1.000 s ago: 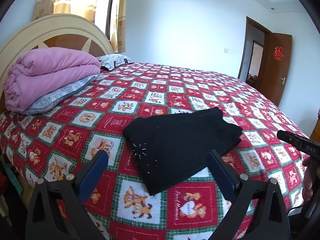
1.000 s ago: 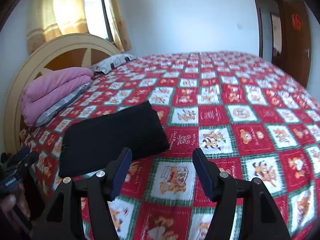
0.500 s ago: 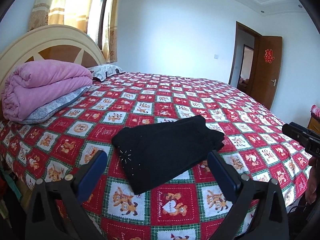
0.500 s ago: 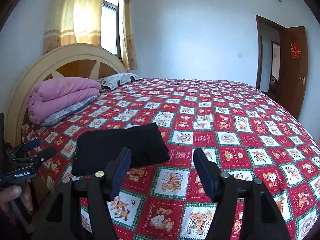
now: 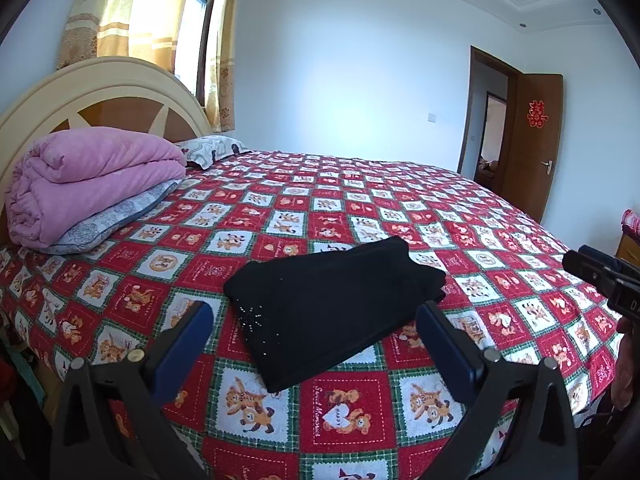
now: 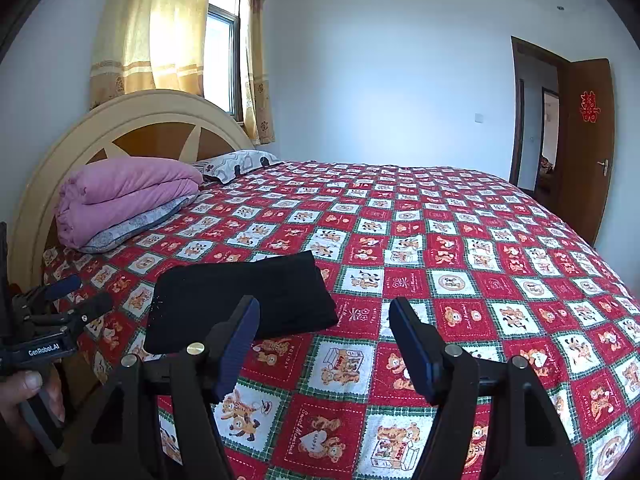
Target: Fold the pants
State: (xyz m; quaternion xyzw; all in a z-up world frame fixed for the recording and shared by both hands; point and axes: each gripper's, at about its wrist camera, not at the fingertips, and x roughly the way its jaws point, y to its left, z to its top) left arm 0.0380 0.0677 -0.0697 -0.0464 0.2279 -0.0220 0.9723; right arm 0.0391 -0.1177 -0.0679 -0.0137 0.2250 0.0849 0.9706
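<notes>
The black pants [image 5: 332, 304] lie folded into a flat rectangle on the red patterned bedspread [image 5: 360, 208], near the bed's front edge. They also show in the right wrist view [image 6: 240, 300]. My left gripper [image 5: 314, 322] is open and empty, held back from the bed with the pants between and beyond its fingers. My right gripper [image 6: 324, 320] is open and empty, to the right of the pants and apart from them. The left gripper shows in the right wrist view [image 6: 68, 300], and the right gripper's tip at the edge of the left wrist view [image 5: 600, 276].
A folded pink quilt [image 5: 88, 180] on a grey pillow [image 5: 116, 216] lies by the cream headboard [image 5: 100, 92]. A second pillow [image 5: 212, 148] lies further back. A window with yellow curtains [image 6: 168, 40] is behind. An open brown door [image 5: 532, 148] is at the right.
Both grippers have pulled back and risen away from the bed, so more of the room shows. The folded pants have not moved.
</notes>
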